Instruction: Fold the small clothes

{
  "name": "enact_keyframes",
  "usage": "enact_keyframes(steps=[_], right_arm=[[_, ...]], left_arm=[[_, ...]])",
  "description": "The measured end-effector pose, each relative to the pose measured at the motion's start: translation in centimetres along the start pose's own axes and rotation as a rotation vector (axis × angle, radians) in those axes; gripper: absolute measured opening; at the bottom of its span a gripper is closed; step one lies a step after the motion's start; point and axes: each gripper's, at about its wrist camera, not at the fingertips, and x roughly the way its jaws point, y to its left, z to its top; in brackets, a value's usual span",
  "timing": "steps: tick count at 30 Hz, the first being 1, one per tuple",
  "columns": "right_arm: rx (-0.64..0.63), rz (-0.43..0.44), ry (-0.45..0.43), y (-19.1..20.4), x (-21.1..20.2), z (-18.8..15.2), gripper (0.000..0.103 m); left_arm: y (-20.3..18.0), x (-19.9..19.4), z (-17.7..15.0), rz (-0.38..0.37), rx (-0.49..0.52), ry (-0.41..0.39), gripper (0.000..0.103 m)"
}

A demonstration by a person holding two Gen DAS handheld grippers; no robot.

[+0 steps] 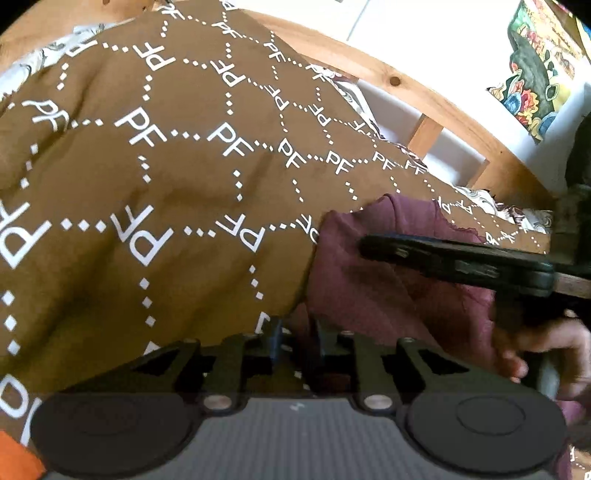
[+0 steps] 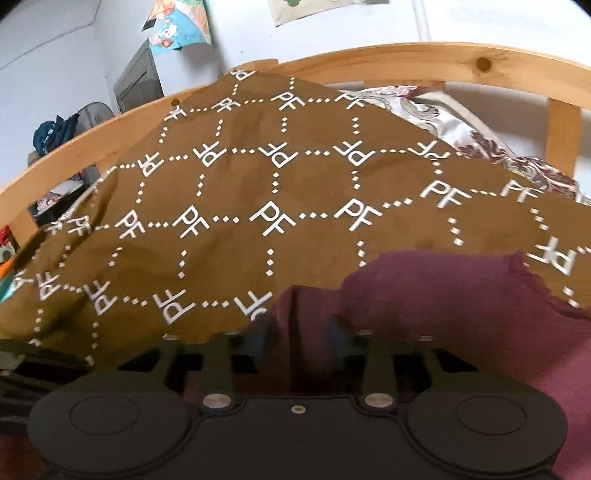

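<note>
1. The maroon garment [image 1: 373, 280] lies on a brown blanket, and both grippers are at it; in the right wrist view the same maroon garment [image 2: 443, 295] fills the lower right, bunched up against the tool.
2. The left gripper [image 1: 297, 343] has its two dark fingers standing close together with only a narrow gap between them. The maroon cloth's edge sits right at the fingertips, where cloth and blanket meet. It looks nearly closed on that edge, but I cannot tell whether cloth is truly pinched.
3. The right gripper [image 2: 295, 332] has its fingers wider apart, with a fold of maroon cloth running up between them. The tips are blurred and partly hidden by the cloth, so I cannot tell whether they grip it.
4. In the left wrist view the right gripper [image 1: 454, 258] shows from the side as a flat dark bar reaching leftward over the maroon cloth, and the person's right hand [image 1: 546, 350] holds its handle at the right edge.
5. The brown blanket [image 1: 166, 177] carries a white print of "PF" letters joined by dotted lines, and it spreads rumpled under and beyond the garment.
6. A patterned sheet [image 2: 443, 110] shows past the blanket's far edge.
7. A wooden bed rail [image 2: 406, 62] curves behind that, with a pale wall beyond.
8. Colourful pictures [image 2: 181, 26] hang on the wall.
</note>
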Motion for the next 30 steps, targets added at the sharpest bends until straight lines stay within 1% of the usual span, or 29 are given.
enact_keyframes(steps=[1,2,3,4,5,6,7,9,11,12,15,18,20,23,27,30], right_arm=[[0.0,-0.007,0.001,-0.2,-0.9,-0.3,0.058],[-0.006,-0.024,0.004,-0.2,-1.7,-0.5,0.063],[-0.018,-0.052,0.006,-0.2,-2.7,-0.9,0.066],[-0.028,-0.07,0.006,-0.2,-3.7,-1.4,0.073],[-0.036,-0.08,0.007,-0.2,-4.8,-2.0,0.079],[-0.041,-0.092,0.011,-0.2,-6.1,-2.7,0.082],[-0.041,-0.103,0.015,-0.3,-7.0,-3.2,0.087],[-0.043,-0.133,0.015,-0.2,-9.5,-4.7,0.091],[-0.05,-0.162,0.011,0.1,-11.5,-6.1,0.097],[-0.058,-0.176,0.01,0.3,-12.6,-6.9,0.098],[-0.088,-0.228,0.034,1.1,-15.1,-9.3,0.098],[-0.11,-0.282,0.058,2.1,-17.5,-12.1,0.099],[-0.111,-0.314,0.062,2.7,-19.1,-13.8,0.102],[-0.111,-0.373,0.057,3.6,-21.8,-16.7,0.102],[-0.074,-0.459,0.069,4.3,-24.7,-20.5,0.102],[-0.073,-0.521,0.083,5.2,-26.7,-23.3,0.102]], left_arm=[[-0.3,-0.2,-0.1,0.009,0.01,-0.007,0.04],[-0.6,-0.4,-0.2,0.018,0.017,-0.014,0.055],[-0.9,-0.7,-0.3,0.022,0.022,-0.019,0.064],[-1.2,-1.1,-0.4,0.027,0.031,-0.025,0.069],[-1.6,-1.4,-0.5,0.036,0.047,-0.032,0.078],[-2.1,-1.7,-0.5,0.049,0.065,-0.037,0.087],[-2.4,-2.0,-0.7,0.066,0.082,-0.043,0.09],[-3.4,-2.8,-1.2,0.096,0.129,-0.057,0.094],[-4.5,-3.5,-2.0,0.106,0.184,-0.053,0.097],[-4.9,-3.8,-2.4,0.104,0.203,-0.05,0.098],[-6.1,-4.7,-4.2,0.091,0.271,-0.02,0.099],[-6.9,-5.6,-6.4,0.098,0.329,0.026,0.099],[-7.1,-6.5,-7.8,0.109,0.347,0.049,0.099],[-7.0,-8.4,-9.7,0.108,0.359,0.06,0.102],[-6.7,-10.0,-11.9,0.145,0.416,0.113,0.102],[-6.6,-11.6,-13.3,0.182,0.448,0.099,0.102]])
